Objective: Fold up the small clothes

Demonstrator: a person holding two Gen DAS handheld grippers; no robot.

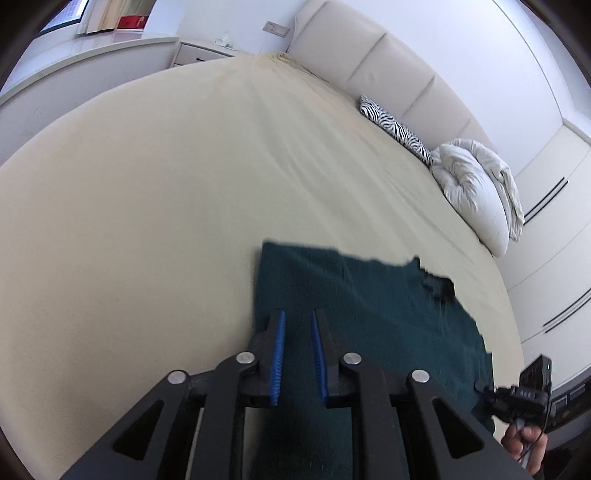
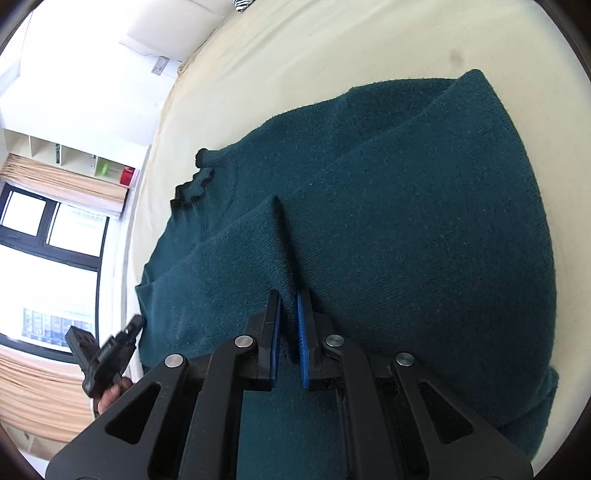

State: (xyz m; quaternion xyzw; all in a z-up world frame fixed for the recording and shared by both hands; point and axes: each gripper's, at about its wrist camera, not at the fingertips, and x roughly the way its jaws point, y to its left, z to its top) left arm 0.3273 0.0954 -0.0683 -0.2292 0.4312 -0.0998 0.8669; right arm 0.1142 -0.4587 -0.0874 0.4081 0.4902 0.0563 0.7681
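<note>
Right tool (image 2: 287, 295) angled down, pinching sweater (image 2: 406, 221) ridge on bed (image 2: 295, 48).

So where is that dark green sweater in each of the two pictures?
Left wrist view: the green sweater lies in the lower middle and right, on the cream bed sheet, reaching under the jaws.
Right wrist view: the green sweater fills the middle and right, with a raised fold running into the jaws.
Shared landmark: the zebra-print pillow, right of centre in the left view, at the top edge in the right view.
</note>
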